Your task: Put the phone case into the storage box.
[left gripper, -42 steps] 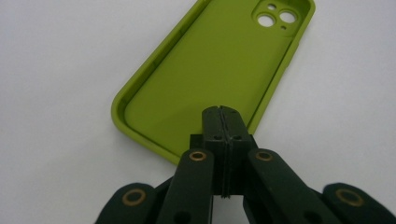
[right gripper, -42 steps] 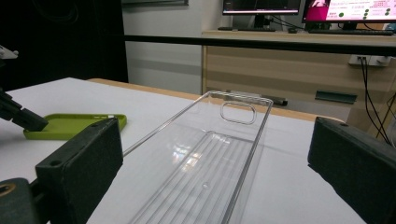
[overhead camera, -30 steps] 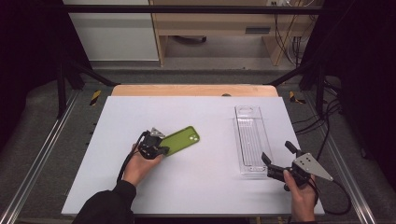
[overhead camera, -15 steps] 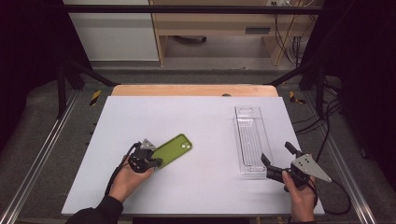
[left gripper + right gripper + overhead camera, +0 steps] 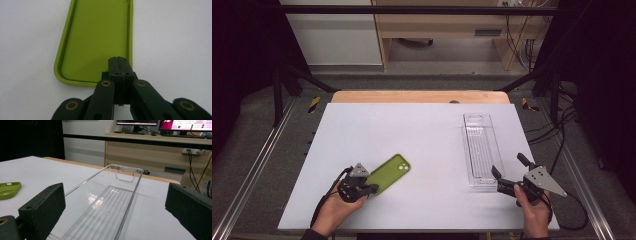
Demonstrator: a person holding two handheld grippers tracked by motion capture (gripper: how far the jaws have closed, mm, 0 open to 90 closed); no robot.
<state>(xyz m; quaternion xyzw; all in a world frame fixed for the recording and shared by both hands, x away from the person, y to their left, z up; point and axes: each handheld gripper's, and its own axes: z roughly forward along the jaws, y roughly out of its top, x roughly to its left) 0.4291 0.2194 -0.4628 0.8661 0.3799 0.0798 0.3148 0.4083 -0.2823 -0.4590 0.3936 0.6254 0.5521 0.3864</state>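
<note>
1. While our left tool (image 5: 371, 188) stays clenched on the near edge of the green phone case (image 5: 389, 173), the case has slid across the white counter (image 5: 422, 130) toward the near left; a second ago it lay farther right and farther from us.
2. In the left gripper view the jaws meet flat on the case's rim, and the case (image 5: 96, 40) stretches away from them with its hollow side up.
3. Our right tool (image 5: 508, 173) has kept still at the near right, jaws spread wide and grasping nothing, just beside the near end of the clear tray (image 5: 479, 150).
4. In the right gripper view the clear tray (image 5: 107, 202) lies between the open jaws, untouched.
5. We judge the pull moves the case away from the tray, so it may be a repositioning before any placing.
</note>
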